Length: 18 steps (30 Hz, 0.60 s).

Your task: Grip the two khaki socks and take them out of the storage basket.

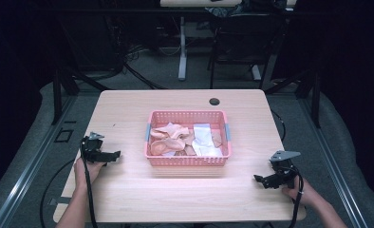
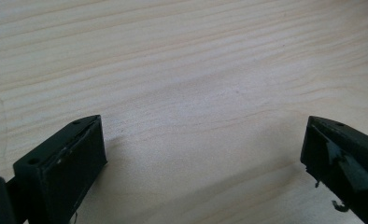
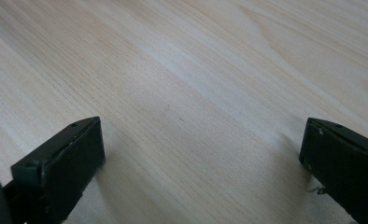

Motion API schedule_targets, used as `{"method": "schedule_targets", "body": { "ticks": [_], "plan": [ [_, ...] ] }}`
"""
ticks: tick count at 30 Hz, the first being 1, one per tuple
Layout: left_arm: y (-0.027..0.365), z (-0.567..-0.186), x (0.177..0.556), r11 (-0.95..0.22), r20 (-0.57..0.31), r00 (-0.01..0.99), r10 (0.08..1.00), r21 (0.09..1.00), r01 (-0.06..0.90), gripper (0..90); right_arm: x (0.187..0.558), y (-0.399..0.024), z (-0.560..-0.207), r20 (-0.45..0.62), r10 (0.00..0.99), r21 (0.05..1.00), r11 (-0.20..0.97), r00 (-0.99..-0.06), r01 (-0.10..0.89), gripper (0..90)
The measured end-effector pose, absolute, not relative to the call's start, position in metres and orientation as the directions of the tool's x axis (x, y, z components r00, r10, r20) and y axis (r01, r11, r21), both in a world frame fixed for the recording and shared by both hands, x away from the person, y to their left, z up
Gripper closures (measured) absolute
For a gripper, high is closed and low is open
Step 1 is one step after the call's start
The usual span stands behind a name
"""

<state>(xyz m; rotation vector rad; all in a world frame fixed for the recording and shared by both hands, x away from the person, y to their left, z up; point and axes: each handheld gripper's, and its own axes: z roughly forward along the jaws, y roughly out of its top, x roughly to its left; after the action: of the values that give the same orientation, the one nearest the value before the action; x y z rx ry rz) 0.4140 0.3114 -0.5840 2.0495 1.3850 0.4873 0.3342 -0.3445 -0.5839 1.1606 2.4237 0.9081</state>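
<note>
High view: pink basket [image 1: 189, 160] of pale cloths [image 1: 174, 137] sits mid-frame on the surface [image 1: 128, 190], well apart from left hand-held gripper [image 1: 110, 155] at lower left and right hand-held gripper [image 1: 261, 180] at lower right, both released.

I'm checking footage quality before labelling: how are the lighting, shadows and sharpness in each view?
High view: table evenly lit, room behind dark, pink basket and its cloths slightly soft. Left gripper view: open left gripper casts soft shadows on sharp wood grain. Right gripper view: the same for the right gripper, with a pale sheen across the wood.
</note>
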Motion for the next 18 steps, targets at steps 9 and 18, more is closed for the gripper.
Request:
{"method": "schedule_targets", "body": {
  "ticks": [9, 18],
  "plan": [
    [0.308, -0.57, 0.416, -0.295, -0.048, 0.419, 0.907, 0.638, 0.712, 0.0, 0.334, -0.344, -0.584, 0.0, 0.781, 0.66, 0.469, -0.624, 0.587, 0.0],
    [0.31, -0.554, 0.411, -0.3, -0.065, 0.431, 0.9, 0.624, 0.721, 0.0, 0.334, -0.344, -0.584, 0.0, 0.781, 0.66, 0.469, -0.624, 0.587, 0.0]
  ]
}}
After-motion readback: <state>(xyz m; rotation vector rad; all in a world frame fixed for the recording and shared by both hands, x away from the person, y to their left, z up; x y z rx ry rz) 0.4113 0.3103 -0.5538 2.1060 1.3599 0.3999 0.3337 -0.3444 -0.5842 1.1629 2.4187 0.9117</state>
